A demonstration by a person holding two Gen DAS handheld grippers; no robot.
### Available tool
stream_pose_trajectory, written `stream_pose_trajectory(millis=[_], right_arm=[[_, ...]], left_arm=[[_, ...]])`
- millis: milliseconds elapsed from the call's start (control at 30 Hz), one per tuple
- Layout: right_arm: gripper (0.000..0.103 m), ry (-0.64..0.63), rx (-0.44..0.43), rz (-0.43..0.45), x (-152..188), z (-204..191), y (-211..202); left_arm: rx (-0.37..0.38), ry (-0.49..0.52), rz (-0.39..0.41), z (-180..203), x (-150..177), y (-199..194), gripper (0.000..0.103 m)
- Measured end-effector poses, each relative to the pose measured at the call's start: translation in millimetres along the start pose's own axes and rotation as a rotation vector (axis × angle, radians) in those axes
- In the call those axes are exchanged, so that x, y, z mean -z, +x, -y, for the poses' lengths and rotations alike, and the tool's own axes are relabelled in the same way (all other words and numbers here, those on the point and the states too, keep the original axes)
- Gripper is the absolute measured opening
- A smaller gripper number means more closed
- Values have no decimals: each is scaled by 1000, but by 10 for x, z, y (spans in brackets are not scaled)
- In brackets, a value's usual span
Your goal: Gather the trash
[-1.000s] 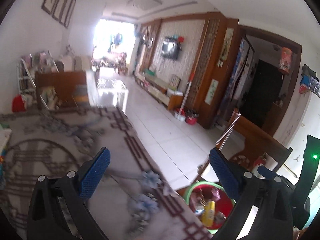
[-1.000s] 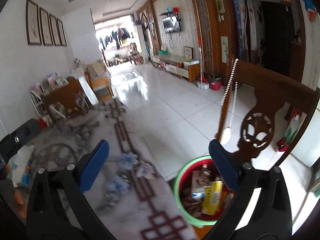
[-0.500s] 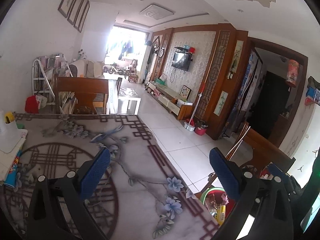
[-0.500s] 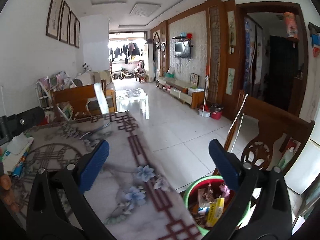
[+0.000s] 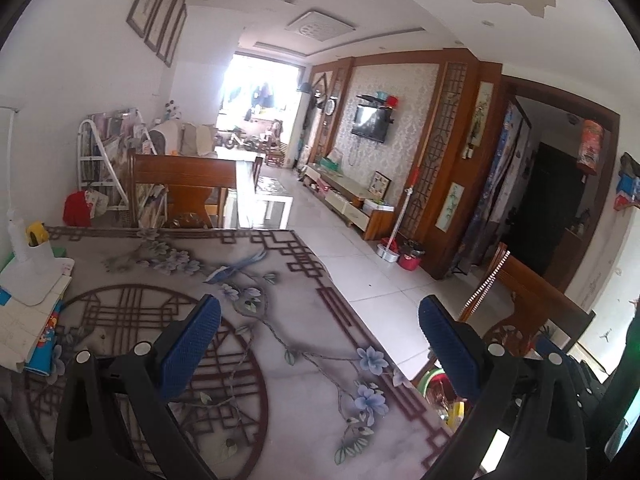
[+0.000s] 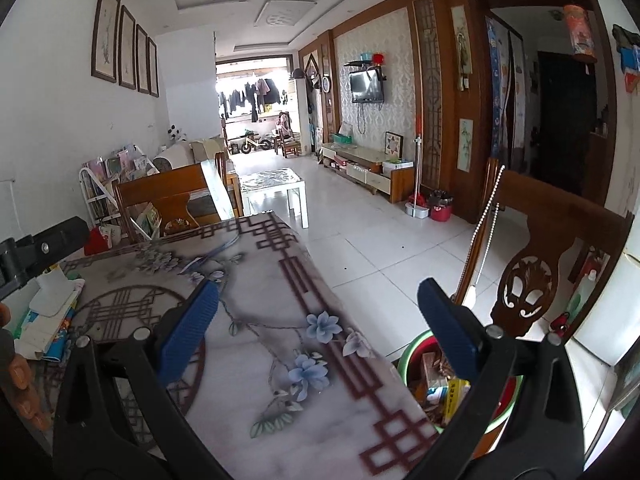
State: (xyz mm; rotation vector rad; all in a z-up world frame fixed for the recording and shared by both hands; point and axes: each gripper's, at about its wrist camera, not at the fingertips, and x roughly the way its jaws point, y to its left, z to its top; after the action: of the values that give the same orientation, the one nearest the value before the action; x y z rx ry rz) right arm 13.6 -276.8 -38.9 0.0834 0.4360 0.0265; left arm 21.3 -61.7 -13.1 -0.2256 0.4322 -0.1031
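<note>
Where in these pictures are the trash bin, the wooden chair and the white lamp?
trash bin (image 6: 414, 346): right wrist view, on its green rim.
wooden chair (image 6: 560, 216): right wrist view, on its top rail.
white lamp (image 5: 34, 276): left wrist view, on its base.

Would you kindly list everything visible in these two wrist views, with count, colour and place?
Table: one, grey floral cover, under both grippers.
Trash bin: one, green rim, red inside, on floor right of table, holding wrappers.
Wooden chair: one, brown, beside bin.
Books and papers: a stack, white and blue, table's left edge.
Coffee table: one, white, mid-room.
Television: one, black, on wall.
Left gripper: blue pads, open, empty.
Right gripper: blue pads, open, empty.
</note>
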Motion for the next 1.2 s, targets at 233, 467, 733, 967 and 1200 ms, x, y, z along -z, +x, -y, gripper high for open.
stream_pose_trajectory(millis=[233,467,733,967,1200], right_arm=[[98,18,-1,-22,54,-55,-65],[98,20,3,-28,76,-76,-129],[98,37,-5,-51,121,-95,-128],[98,29,-12,-59,131,-140,-105],[98,32,-28,-102,176,-154,9]], left_arm=[[17,-17,-37,-92,35,-59,95],[30,-39,-64,-151,70,-72,95],[31,-24,-71,-162,100,-89,95],[29,-25,-71,-187,113,-96,95],[23,-35,-95,-242,120,-46,95]])
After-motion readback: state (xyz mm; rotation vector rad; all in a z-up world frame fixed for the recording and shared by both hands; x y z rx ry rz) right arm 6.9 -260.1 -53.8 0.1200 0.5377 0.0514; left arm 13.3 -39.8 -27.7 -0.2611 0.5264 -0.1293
